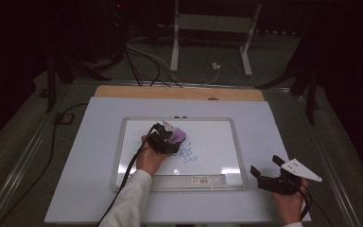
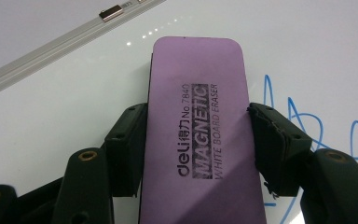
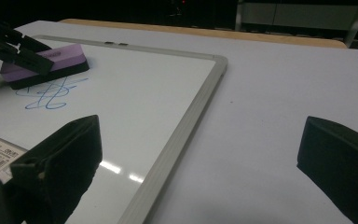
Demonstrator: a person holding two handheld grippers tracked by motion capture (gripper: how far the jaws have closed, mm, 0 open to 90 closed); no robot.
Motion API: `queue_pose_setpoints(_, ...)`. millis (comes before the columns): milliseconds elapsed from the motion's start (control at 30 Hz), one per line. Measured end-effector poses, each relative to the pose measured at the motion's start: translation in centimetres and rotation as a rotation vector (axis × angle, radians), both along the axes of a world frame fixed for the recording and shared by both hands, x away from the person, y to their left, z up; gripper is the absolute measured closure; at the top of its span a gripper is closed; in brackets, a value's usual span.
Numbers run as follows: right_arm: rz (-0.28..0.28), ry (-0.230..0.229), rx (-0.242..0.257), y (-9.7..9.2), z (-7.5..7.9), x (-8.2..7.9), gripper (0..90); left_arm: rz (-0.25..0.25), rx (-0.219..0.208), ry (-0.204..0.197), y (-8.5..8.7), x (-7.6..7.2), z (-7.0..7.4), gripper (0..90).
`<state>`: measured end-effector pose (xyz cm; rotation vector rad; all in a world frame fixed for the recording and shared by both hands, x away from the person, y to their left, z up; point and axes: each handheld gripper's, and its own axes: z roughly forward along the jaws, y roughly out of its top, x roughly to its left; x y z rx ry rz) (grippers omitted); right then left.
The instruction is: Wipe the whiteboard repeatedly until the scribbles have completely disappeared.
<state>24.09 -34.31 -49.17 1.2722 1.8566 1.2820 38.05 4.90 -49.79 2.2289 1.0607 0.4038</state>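
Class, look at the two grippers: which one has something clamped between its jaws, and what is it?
The left gripper, over the whiteboard: its jaws clamp the purple eraser. The right gripper, off the board, stands open, holding nothing.

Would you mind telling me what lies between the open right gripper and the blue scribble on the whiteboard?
Bare whiteboard, its grey frame and some plain table. Nothing stands between the right gripper and the scribble, as the high view and right gripper view show.

A dim lab: loose cables [image 1: 142, 61] and a metal stand [image 1: 212, 28] behind a papered table [image 1: 264, 127].
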Motion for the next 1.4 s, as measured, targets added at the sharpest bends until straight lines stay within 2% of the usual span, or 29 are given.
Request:
queue_pose_setpoints(33,0.0,-0.002,0.001,0.0,0.0,0.0,0.0,0.001,-0.003,0.002,0.0,0.1,0.0,42.0)
queue_pose_setpoints(67,-0.001,-0.003,-0.001,-0.1,0.0,0.0,0.0,0.029,0.014,-0.013,0.1,0.1,0.0,42.0)
queue_pose_setpoints(100,-0.001,-0.003,-0.001,-0.1,0.0,0.0,0.0,0.029,0.014,-0.013,0.1,0.1,0.0,42.0)
queue_pose_setpoints(133,-0.004,-0.005,0.002,-0.1,0.1,-0.1,0.0,0.063,0.024,-0.012,0.4,0.4,0.1,42.0)
queue_pose_setpoints(167,-0.004,-0.005,0.002,-0.1,0.1,-0.1,0.0,0.063,0.024,-0.012,0.4,0.4,0.1,42.0)
queue_pose_setpoints(267,-0.006,-0.003,0.007,-0.2,0.1,-0.1,0.0,0.113,0.048,-0.019,1.1,0.7,0.2,42.0)
queue_pose_setpoints(367,-0.004,-0.005,0.002,-0.2,0.0,-0.1,0.0,0.128,0.04,-0.009,1.5,0.8,0.2,41.9)
queue_pose_setpoints(433,-0.003,-0.005,0.002,-0.2,0.1,-0.1,0.0,0.129,0.039,-0.013,1.4,0.7,0.1,42.0)
queue_pose_setpoints(467,-0.003,-0.006,0.002,-0.2,0.1,-0.1,0.0,0.111,0.026,-0.008,1.2,0.5,0.1,41.9)
queue_pose_setpoints(533,-0.002,-0.005,0.002,-0.1,0.1,-0.1,0.0,0.104,0.025,-0.012,1.1,0.4,0.1,41.9)
queue_pose_setpoints(567,-0.002,-0.003,0.002,-0.1,0.0,-0.1,0.0,0.078,0.013,-0.008,0.7,0.3,0.0,41.9)
queue_pose_setpoints(867,0.0,0.0,0.003,-0.1,0.0,0.0,0.0,0.029,0.014,-0.007,-0.5,0.2,0.1,42.0)
queue_pose_setpoints(1167,0.0,-0.002,0.006,-0.1,0.0,0.0,0.0,0.034,0.017,-0.011,-1.1,0.7,0.1,42.0)
queue_pose_setpoints(1333,-0.001,-0.004,0.006,-0.2,0.0,-0.1,0.0,0.08,0.058,-0.022,-1.2,1.4,0.2,42.0)
queue_pose_setpoints(1400,-0.002,-0.003,0.008,-0.2,0.0,0.0,0.0,0.095,0.059,-0.023,-1.3,1.5,0.2,42.0)
